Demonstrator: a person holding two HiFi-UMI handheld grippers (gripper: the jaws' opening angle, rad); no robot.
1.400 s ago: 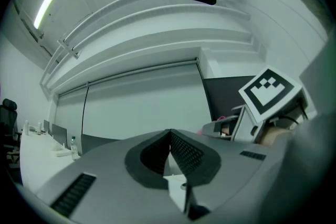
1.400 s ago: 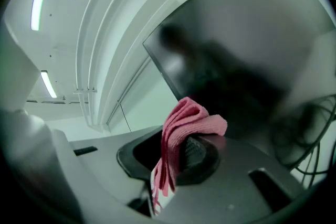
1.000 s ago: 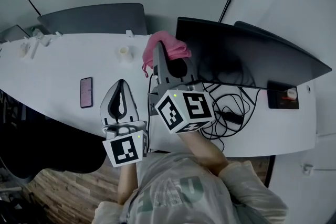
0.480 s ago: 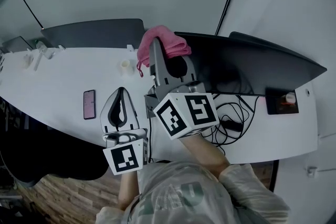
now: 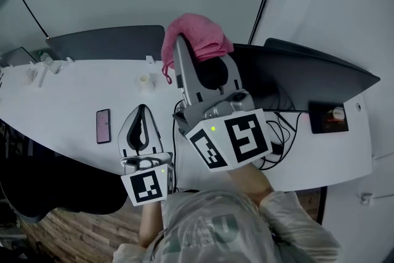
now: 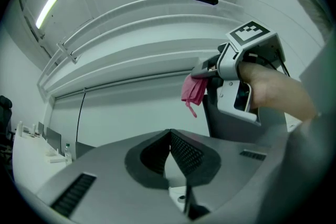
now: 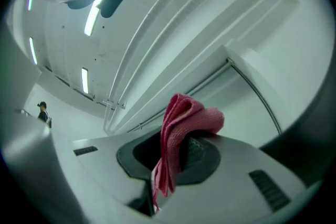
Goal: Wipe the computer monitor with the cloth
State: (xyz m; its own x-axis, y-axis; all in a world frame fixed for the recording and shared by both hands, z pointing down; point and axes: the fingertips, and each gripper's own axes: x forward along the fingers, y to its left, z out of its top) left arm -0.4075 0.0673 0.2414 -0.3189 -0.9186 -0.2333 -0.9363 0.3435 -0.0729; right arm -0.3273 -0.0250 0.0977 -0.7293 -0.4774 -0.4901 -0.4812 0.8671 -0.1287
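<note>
Gripping a fold of the pink cloth (image 5: pixel 196 34), the right gripper (image 5: pixel 204 53) sits over the upper left corner of the monitor (image 5: pixel 308 74). Its jaws are clamped on the fabric, which is bunched above the tips with a tail hanging between. The dark panel runs off to the right, with open room along it. The left gripper (image 5: pixel 142 109) is low near the front edge of the desk (image 5: pixel 68 86), jaws together, nothing between. The phone (image 5: pixel 102 125) is well left, the cables (image 5: pixel 280 132) under the monitor. The cubes (image 5: pixel 231 141) show black-and-white square markers.

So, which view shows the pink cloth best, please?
The right gripper view: the cloth sits close up, pinched between the jaws. The head view shows its bunched top; the left gripper view, a small distant piece.
</note>
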